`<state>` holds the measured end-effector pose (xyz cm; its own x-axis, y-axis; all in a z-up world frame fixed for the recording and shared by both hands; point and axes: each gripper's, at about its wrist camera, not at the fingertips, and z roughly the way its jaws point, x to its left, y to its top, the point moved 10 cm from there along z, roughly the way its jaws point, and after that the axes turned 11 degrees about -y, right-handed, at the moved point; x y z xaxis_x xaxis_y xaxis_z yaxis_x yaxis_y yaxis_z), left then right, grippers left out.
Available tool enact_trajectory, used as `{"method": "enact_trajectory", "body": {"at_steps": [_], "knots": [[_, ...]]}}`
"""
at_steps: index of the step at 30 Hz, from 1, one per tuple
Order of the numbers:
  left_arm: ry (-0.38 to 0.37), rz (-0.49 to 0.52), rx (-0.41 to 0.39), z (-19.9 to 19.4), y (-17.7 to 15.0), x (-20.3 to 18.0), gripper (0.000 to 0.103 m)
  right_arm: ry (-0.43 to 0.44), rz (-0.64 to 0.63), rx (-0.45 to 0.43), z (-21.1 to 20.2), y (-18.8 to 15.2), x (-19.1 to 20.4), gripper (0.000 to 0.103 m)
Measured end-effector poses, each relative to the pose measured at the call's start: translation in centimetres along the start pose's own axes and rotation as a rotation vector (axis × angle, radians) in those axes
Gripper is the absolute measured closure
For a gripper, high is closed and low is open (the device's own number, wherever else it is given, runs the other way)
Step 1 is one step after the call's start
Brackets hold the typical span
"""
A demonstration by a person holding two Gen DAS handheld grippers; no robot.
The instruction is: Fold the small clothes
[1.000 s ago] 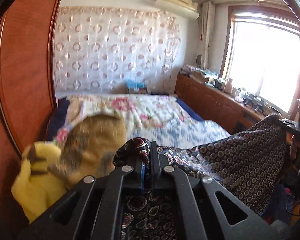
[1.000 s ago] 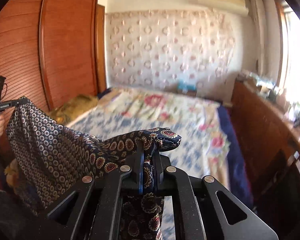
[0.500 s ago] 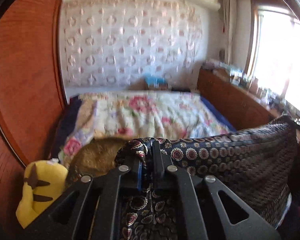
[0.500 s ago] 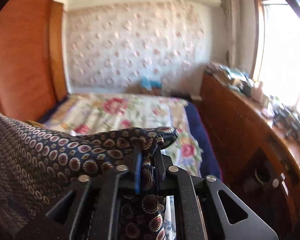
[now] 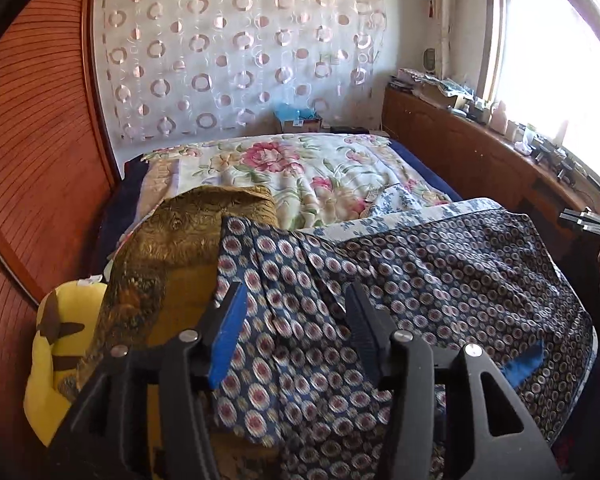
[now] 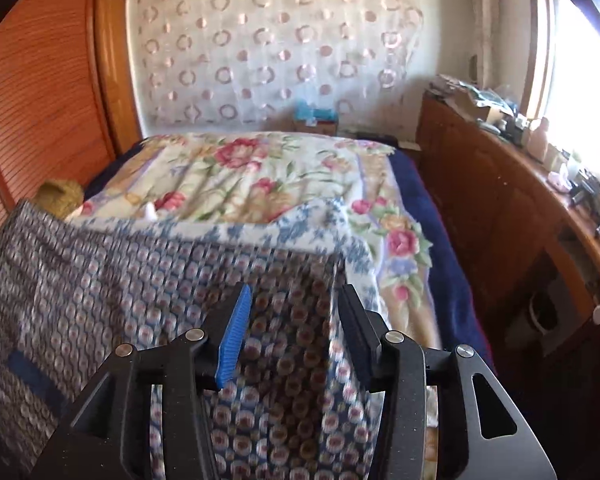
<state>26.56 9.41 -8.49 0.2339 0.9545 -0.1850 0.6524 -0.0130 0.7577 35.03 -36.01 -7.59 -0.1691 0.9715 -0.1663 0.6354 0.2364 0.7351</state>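
My left gripper has its jaws parting, about halfway apart, and the patterned garment lies under and between them with neither pad pressing on it; it is let go. My right gripper is the same: jaws opening, roughly half spread, the garment's right-hand corner showing in the gap but not pinched. From my left wrist view the tip of the right gripper pokes in at the right edge, beyond the cloth's far end.

The garment, dark blue with small ringed dots, is spread over the near edge of the bed, on a blue-and-white printed sheet, with the floral quilt beyond it. At its left end it overlaps a gold-brown cushion, and a yellow plush toy sits just beside that, low against the wooden wardrobe. A wooden counter cluttered with small items runs along the right of the bed under the window.

The cloth's long axis runs side to side, from one gripper to the other, along the bed's near edge. Its near part hangs down over that edge, and a plain blue patch shows low at the right
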Motion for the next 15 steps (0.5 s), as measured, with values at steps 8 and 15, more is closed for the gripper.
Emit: {"method": "enact_trajectory", "body": {"at_steps": [8, 15], "knots": [[-0.031, 0.019, 0.032, 0.6, -4.1, -3.7, 0.053, -0.001, -0.015, 0.088, 1.4, -7.2, -0.7, 0.047], [-0.051, 0.043, 0.095, 2.9, -8.1, -6.5, 0.053, -0.014, 0.036, 0.141, 3.0, -9.7, -2.4, 0.047]]}}
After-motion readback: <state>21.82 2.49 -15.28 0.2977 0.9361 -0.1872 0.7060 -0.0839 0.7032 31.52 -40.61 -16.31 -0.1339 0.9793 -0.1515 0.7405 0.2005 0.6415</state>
